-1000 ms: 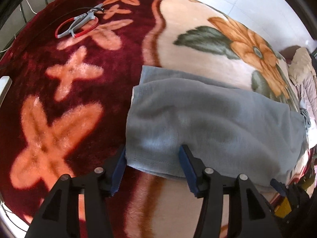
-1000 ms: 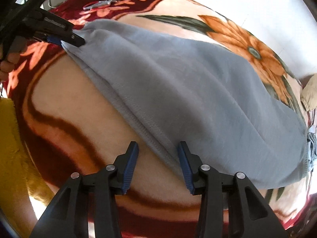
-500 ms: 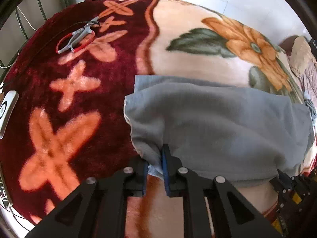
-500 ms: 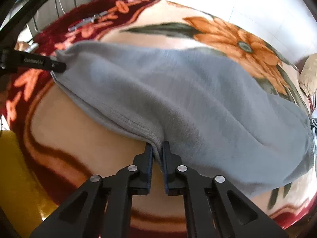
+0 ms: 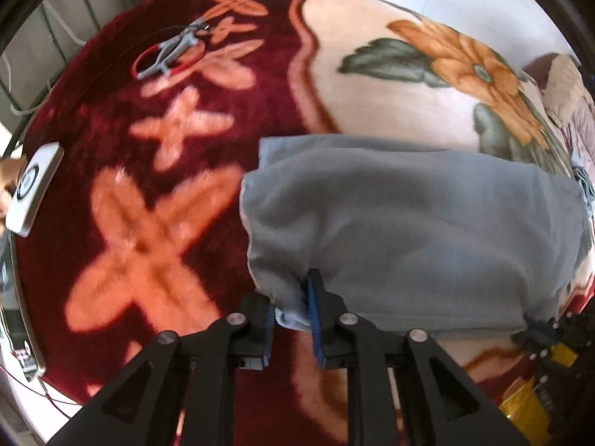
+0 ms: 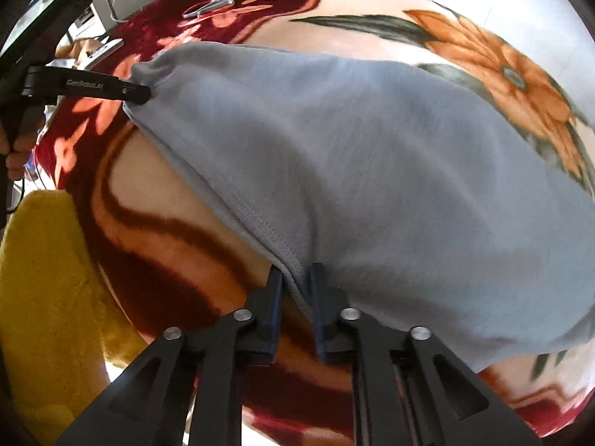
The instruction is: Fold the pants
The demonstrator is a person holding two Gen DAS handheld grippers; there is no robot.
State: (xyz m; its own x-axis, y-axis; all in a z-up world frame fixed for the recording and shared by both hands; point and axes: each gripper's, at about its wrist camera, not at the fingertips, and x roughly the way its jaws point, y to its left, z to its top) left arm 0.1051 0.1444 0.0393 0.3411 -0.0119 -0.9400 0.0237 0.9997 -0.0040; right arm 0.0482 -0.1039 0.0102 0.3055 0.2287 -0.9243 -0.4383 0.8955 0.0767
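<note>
Grey-blue pants [image 5: 409, 223] lie folded lengthwise on a flowered blanket [image 5: 372, 85]. My left gripper [image 5: 292, 308] is shut on the near corner of the pants' left end and lifts it off the blanket. My right gripper [image 6: 295, 290] is shut on the stitched near edge of the pants [image 6: 372, 171] further right and holds it raised. The left gripper [image 6: 137, 93] shows in the right wrist view, pinching the far left corner. The right gripper [image 5: 539, 325] shows at the lower right of the left wrist view.
Red-handled scissors [image 5: 171, 52] lie on the dark red part of the blanket at the far left. A white flat device [image 5: 33, 189] sits at the left edge. A yellow fuzzy cloth [image 6: 48, 297] lies below the bed's near edge. Crumpled fabric [image 5: 565, 85] lies at the far right.
Both grippers went from open around the pants' near edge to shut on it. They have since lifted the edge, so the cloth now hangs raised above the blanket.
</note>
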